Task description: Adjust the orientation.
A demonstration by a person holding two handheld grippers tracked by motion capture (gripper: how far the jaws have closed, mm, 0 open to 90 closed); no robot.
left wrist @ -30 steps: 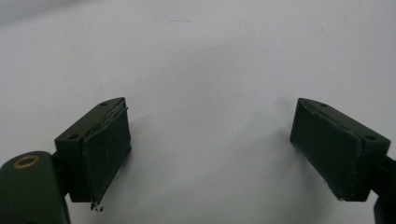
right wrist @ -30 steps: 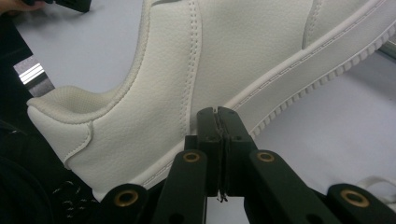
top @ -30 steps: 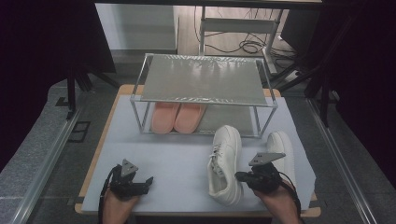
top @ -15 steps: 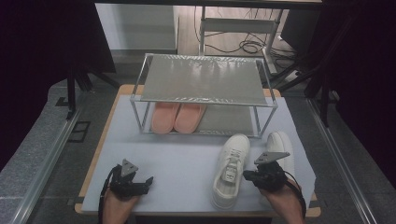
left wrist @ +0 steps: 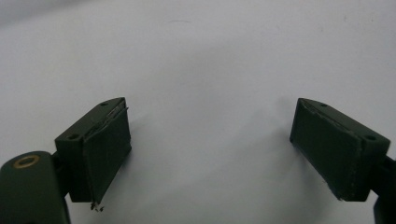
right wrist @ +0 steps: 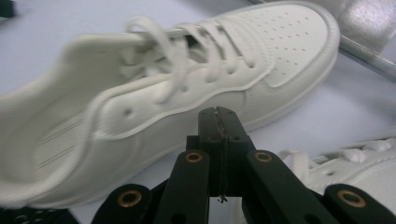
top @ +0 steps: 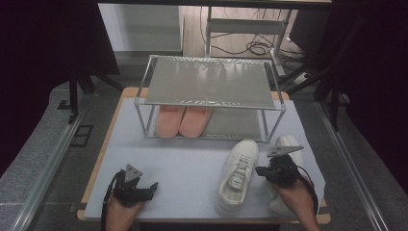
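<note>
Since a second ago the left sneaker [top: 236, 177] has swung from standing on its side to lying flat on its sole, toe now angled toward the rack [top: 209, 82], and the right gripper [top: 263, 171] has slid a little along the table [top: 183, 163]. Its jaws are pressed together with nothing between them, tips just beside the sneaker's [right wrist: 168, 102] side. A second sneaker [top: 288, 144] lies under that hand. Pink slippers [top: 184, 121] sit on the rack's lower shelf. Over at the near left, the left gripper [top: 149, 188] rests with jaws wide apart, holding nothing
</note>
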